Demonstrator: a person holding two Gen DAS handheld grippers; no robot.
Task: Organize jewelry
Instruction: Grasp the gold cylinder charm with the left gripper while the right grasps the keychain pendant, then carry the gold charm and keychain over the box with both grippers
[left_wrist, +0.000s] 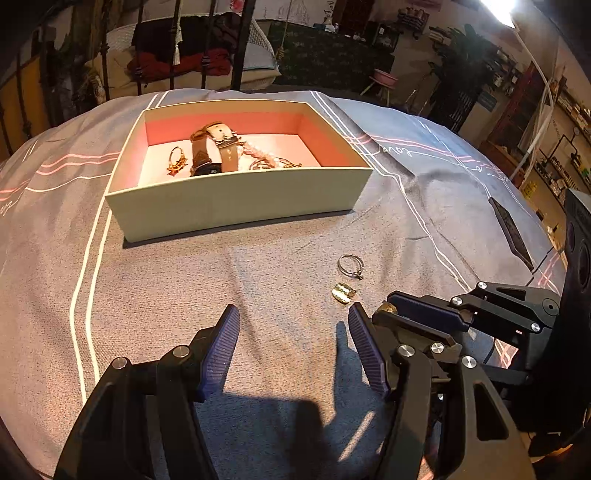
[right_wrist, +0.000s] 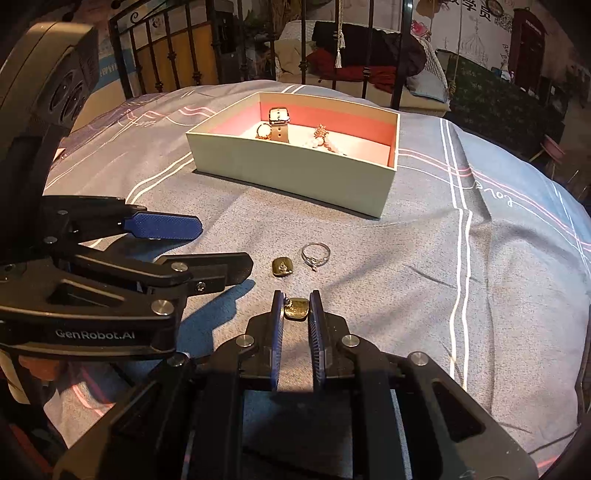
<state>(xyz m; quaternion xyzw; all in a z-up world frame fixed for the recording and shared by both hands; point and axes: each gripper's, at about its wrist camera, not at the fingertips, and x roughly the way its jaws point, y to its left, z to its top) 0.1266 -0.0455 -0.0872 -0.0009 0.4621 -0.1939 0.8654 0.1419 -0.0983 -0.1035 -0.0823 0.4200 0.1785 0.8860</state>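
An open cream box (left_wrist: 236, 199) with a pink lining sits on the grey bedspread; it also shows in the right wrist view (right_wrist: 295, 173). It holds a brown-strapped watch (left_wrist: 212, 151), a gold ring and a bead bracelet. A silver ring (left_wrist: 350, 266) (right_wrist: 315, 254) and a gold earring (left_wrist: 343, 293) (right_wrist: 282, 266) lie on the cloth in front of the box. My right gripper (right_wrist: 296, 308) is shut on a second gold earring (right_wrist: 296, 308) just above the cloth; it also shows in the left wrist view (left_wrist: 388, 308). My left gripper (left_wrist: 293, 325) is open and empty, just left of the loose earring.
The bedspread (right_wrist: 406, 277) has white and pink stripes. A black iron bed frame (right_wrist: 166, 48) stands behind the box. A dark flat object (left_wrist: 511, 230) lies on the bed at the right. Furniture and shelves fill the room beyond.
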